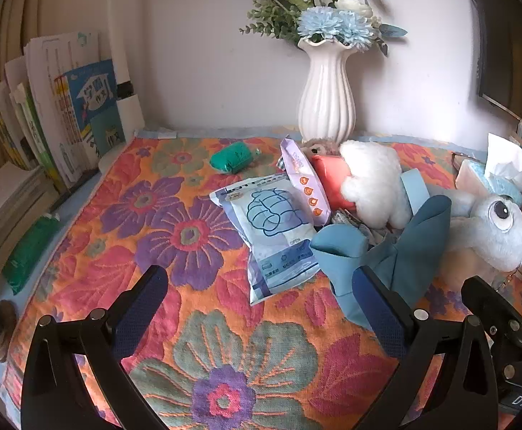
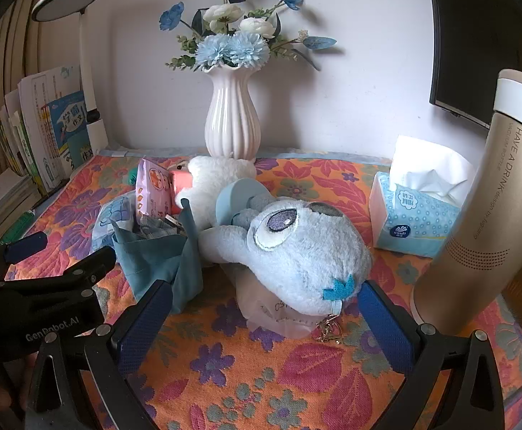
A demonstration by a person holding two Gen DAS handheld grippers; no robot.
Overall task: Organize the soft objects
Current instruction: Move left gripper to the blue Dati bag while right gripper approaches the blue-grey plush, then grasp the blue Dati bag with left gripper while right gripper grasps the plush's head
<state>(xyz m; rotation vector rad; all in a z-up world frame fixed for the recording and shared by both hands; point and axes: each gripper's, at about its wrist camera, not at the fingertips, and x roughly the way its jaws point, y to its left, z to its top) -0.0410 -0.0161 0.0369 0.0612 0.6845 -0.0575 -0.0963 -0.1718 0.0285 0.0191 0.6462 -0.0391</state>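
Note:
A light blue plush toy [image 2: 303, 251] with big eyes lies on the floral cloth [image 2: 296, 376]; it also shows in the left wrist view [image 1: 490, 233]. A white plush [image 1: 372, 186] lies behind it by the vase. A teal cloth bag [image 1: 386, 254] stands open with small items inside. A blue tissue pack [image 1: 275, 229], a purple wipes pack [image 1: 303, 182], a pink item [image 1: 332, 179] and a green roll [image 1: 232, 157] lie nearby. My left gripper [image 1: 261, 308] is open and empty, near the bag and the blue pack. My right gripper [image 2: 264, 326] is open, just in front of the blue plush.
A white vase [image 1: 327, 96] with blue flowers stands at the back. Books [image 1: 63, 107] lean at the left. A tissue box [image 2: 415, 215] and a gold vacuum bottle [image 2: 475, 222] stand at the right. A green packet [image 1: 28, 251] lies at the left edge.

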